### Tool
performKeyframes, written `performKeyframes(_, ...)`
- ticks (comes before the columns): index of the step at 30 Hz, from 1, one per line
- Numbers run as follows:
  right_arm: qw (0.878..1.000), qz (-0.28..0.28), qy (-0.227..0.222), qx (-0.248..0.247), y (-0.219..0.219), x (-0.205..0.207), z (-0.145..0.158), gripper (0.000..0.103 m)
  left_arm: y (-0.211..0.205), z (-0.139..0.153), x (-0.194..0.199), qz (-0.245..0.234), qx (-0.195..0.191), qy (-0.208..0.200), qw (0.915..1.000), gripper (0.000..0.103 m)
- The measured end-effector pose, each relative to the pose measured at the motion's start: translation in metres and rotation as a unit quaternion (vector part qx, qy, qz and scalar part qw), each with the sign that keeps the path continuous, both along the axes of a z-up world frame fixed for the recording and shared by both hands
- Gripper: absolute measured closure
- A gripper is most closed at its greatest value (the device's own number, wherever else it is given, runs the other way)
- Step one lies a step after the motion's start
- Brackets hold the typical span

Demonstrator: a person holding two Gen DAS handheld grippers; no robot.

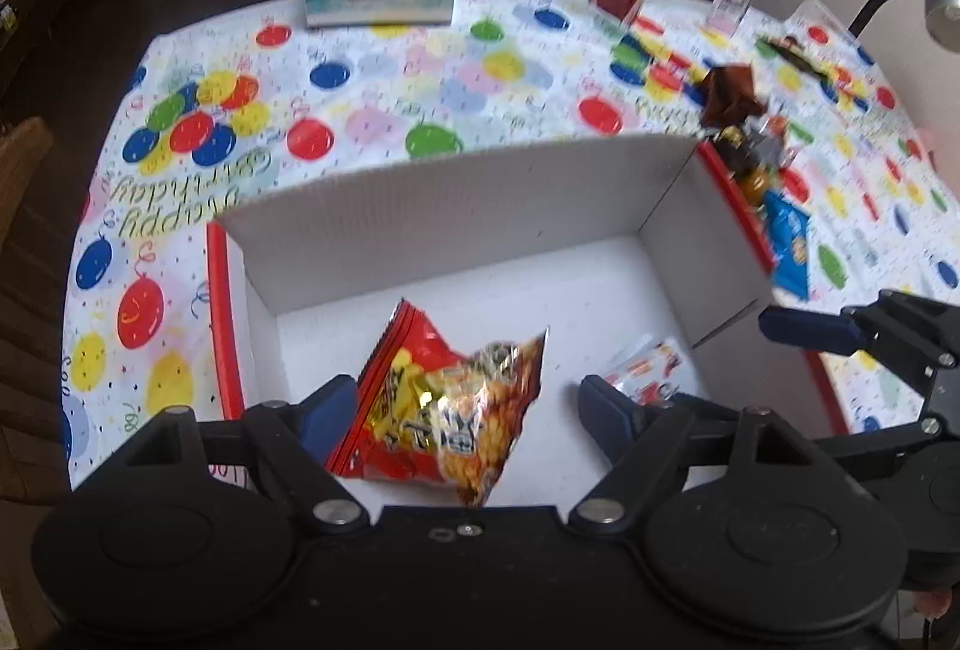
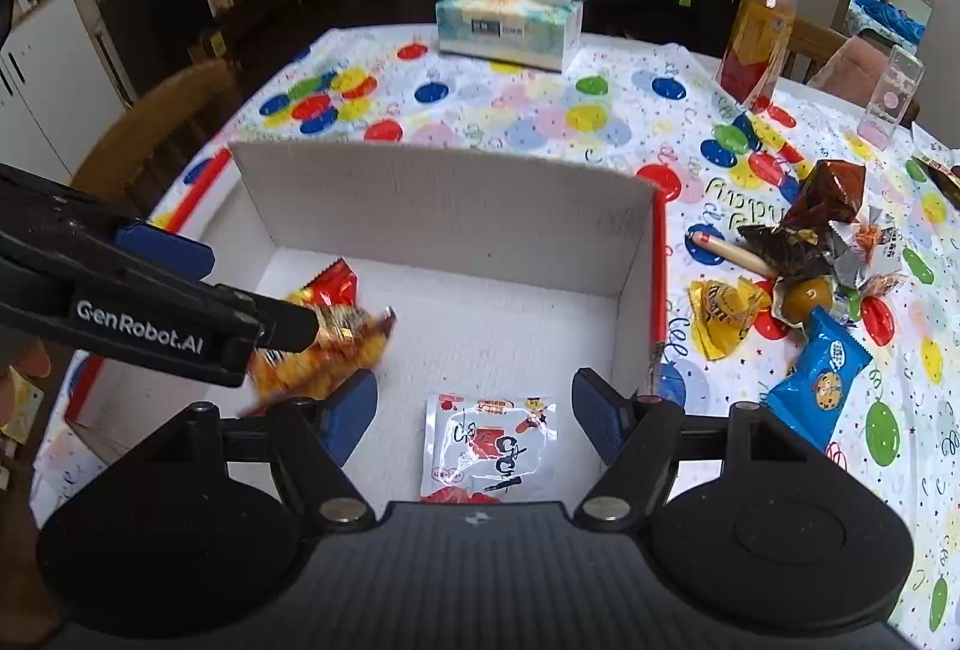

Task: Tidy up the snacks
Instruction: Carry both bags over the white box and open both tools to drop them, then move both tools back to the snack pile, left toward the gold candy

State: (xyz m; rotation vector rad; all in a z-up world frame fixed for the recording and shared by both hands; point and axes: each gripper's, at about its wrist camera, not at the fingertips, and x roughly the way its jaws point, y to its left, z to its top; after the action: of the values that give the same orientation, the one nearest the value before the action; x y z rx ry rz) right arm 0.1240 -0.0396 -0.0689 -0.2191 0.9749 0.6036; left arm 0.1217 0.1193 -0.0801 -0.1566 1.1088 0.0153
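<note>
Left wrist view shows your left gripper [image 1: 462, 404] wide over the red snack bag [image 1: 456, 404] in the box [image 1: 456, 194] — right gripper [image 2: 474, 407] also wide — so lift straight clear.

both grippers hang side by side, the left gripper [image 1: 462, 410] and right gripper [image 2: 474, 410] with jaws spread wide.

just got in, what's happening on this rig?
Snacks are going into the white box. The left gripper is open over it, with the red snack bag between its fingers, seemingly just let go. The right gripper is open above a white packet inside. More snacks wait on the table.
</note>
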Motion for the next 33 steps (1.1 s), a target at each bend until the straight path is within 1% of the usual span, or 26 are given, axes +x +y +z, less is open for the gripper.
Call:
performKeyframes(5,0.999,-0.010,-0.021,0.024,-0.017,-0.006,0.021,0.032,-0.005,0.024,-0.007,-0.002,-0.003,-0.042,0.9991,0.018)
performKeyframes(8,0.998,-0.021,-0.027,0.046,-0.030,-0.006,0.034,0.031,-0.012,0.038,-0.013,-0.006,0.000,-0.071,0.9975,0.016)
performKeyframes(10,0.997,-0.029,-0.032,0.059,-0.040,-0.005,0.042,0.029,-0.018,0.045,-0.016,-0.011,0.000,-0.086,0.9962,0.015)
performKeyframes(12,0.996,-0.038,-0.040,0.071,-0.051,-0.005,0.050,0.024,-0.024,0.051,-0.018,-0.016,-0.001,-0.099,0.9950,0.014)
performKeyframes(16,0.993,-0.057,-0.045,0.089,-0.076,-0.001,0.059,0.023,-0.037,0.061,-0.019,-0.025,-0.002,-0.119,0.9926,0.013)
performKeyframes(20,0.991,-0.080,-0.047,0.100,-0.103,0.006,0.063,0.019,-0.055,0.067,-0.015,-0.037,-0.006,-0.134,0.9903,0.009)
performKeyframes(22,0.989,-0.091,-0.047,0.104,-0.118,0.010,0.063,0.018,-0.067,0.070,-0.011,-0.046,-0.004,-0.142,0.9889,0.007)
performKeyframes(26,0.988,-0.111,-0.043,0.093,-0.148,0.021,0.059,0.018,-0.093,0.073,-0.002,-0.062,0.005,-0.158,0.9855,0.000)
performKeyframes(30,0.985,-0.138,-0.034,0.095,-0.181,0.034,0.051,0.017,-0.119,0.074,0.012,-0.073,0.002,-0.169,0.9829,0.000)
performKeyframes(33,0.984,-0.152,-0.028,0.089,-0.202,0.044,0.042,0.017,-0.140,0.071,0.026,-0.074,0.001,-0.167,0.9832,0.000)
